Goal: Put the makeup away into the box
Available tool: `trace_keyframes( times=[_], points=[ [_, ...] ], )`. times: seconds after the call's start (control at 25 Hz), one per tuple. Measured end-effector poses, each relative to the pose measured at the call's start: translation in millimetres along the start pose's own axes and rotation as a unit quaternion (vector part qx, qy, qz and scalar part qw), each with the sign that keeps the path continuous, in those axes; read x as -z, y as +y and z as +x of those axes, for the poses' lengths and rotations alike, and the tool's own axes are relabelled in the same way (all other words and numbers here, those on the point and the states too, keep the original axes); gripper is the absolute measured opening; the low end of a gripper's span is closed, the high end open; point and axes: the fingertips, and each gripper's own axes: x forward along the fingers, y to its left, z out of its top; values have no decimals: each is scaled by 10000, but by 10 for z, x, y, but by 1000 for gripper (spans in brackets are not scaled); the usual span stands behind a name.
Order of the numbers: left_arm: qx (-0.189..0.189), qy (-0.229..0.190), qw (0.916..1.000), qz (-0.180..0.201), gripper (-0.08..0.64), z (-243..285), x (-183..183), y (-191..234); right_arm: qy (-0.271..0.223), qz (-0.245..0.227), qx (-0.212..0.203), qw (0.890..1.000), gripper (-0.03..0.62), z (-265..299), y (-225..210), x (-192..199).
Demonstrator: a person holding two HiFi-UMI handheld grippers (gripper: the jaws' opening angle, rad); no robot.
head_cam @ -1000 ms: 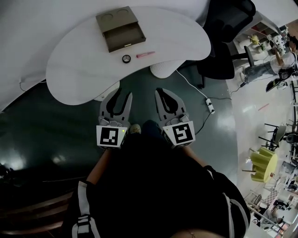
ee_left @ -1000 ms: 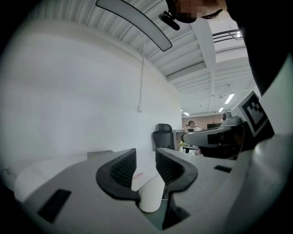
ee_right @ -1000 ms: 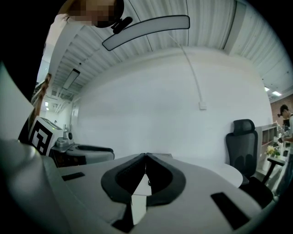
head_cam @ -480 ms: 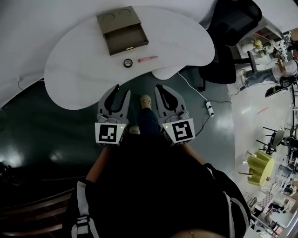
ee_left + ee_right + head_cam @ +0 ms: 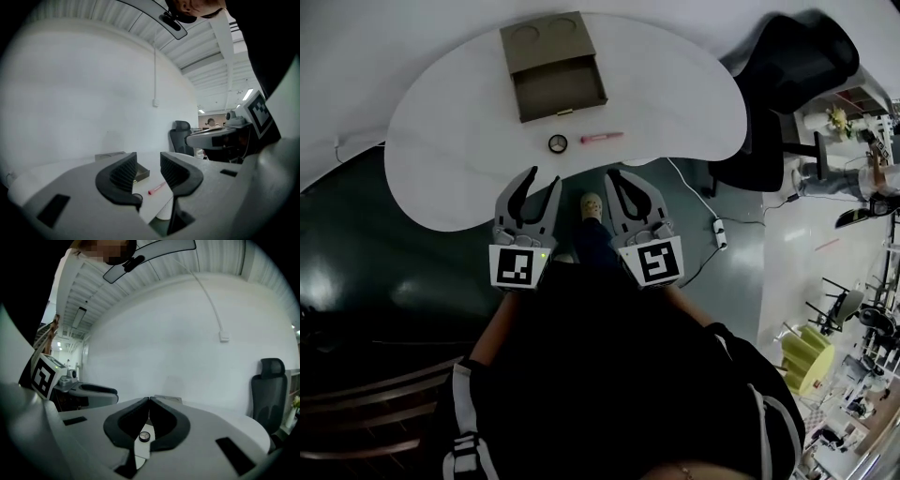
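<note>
A brown box [image 5: 553, 66] with its drawer pulled open sits at the back of the white table [image 5: 675, 94]. In front of it lie a round compact [image 5: 558, 143] and a pink tube [image 5: 601, 138]. Both grippers hover side by side at the table's near edge, short of the makeup. My left gripper [image 5: 542, 182] is open with nothing between its jaws. The left gripper view shows its open jaws [image 5: 147, 171], with the tube [image 5: 156, 188] and compact [image 5: 137, 196] beyond them. My right gripper [image 5: 618, 177] is shut and empty, and below its closed tips [image 5: 149, 401] the compact [image 5: 145, 437] shows.
A black office chair [image 5: 787, 66] stands at the table's right end. A power strip [image 5: 719, 234] and its cable lie on the dark floor to the right. The person's shoe [image 5: 592, 203] is between the grippers. A white wall runs behind the table.
Both grippers have moved forward together to the table's near edge, closer to the compact and the tube. The makeup and box have not moved.
</note>
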Motion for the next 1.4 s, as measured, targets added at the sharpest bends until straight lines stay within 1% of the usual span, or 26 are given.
trace_keyframes(
  times=[0.12, 0.32, 0.6, 0.76, 0.92, 1.12, 1.24, 1.36, 1.4],
  points=[
    [-136, 120, 9998, -58, 149, 215, 57, 56, 155, -143, -231, 9995, 23, 188, -147, 74],
    [-342, 228, 9991, 62, 149, 462, 133, 104, 235, -139, -654, 9975, 23, 459, -299, 132],
    [-601, 470, 9971, -43, 149, 802, 357, 168, 360, -50, -1197, 9921, 23, 738, -552, 270],
    [-753, 627, 9952, -33, 152, 892, 522, 255, 447, -63, -1440, 9885, 23, 849, -576, 423],
    [-725, 871, 9935, -148, 167, 989, 762, 289, 584, -27, -1571, 9858, 23, 944, -569, 593],
    [-593, 1256, 9900, -235, 183, 1106, 1008, 309, 728, 74, -1654, 9835, 23, 1028, -557, 686],
    [-529, 1395, 9883, -305, 193, 1120, 997, 423, 840, 72, -1640, 9829, 23, 1119, -496, 610],
    [-419, 1484, 9879, -144, 201, 1141, 993, 550, 864, 64, -1654, 9824, 23, 1211, -414, 583],
    [-394, 1529, 9873, -155, 206, 1153, 1024, 569, 888, 65, -1669, 9819, 23, 1229, -397, 610]
  ],
)
